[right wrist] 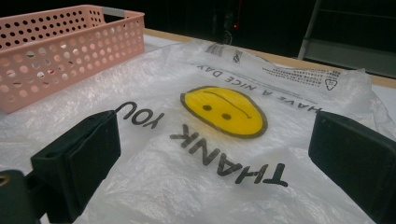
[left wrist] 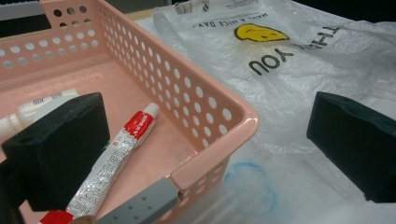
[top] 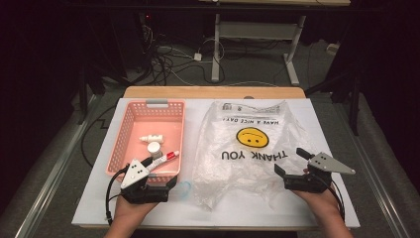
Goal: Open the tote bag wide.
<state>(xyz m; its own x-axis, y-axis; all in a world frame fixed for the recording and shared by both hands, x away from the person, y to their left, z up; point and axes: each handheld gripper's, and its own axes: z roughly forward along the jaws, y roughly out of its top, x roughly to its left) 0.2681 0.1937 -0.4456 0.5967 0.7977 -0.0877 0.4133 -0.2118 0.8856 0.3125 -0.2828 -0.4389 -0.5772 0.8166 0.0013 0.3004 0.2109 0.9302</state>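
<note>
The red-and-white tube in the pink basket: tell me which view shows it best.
The left gripper view: the tube lies close up, its red bands, white cap and print plain, beside one jaw of the open left claw. The high view shows it small in the basket. The right gripper view shows the basket's wall.

A small white bottle (top: pixel 149 139) and a white jar (top: pixel 154 147) lie mid-basket.

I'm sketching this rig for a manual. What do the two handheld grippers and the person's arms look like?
Each gripper, left gripper and right gripper, has a black body with two blocky black jaws. A grey three-cornered plate dotted with small holes sits on top of each. A black cable loops from the left one, and dark cables trail from the right one along the wrist. The forearms are bare, with no sleeves in sight.
</note>
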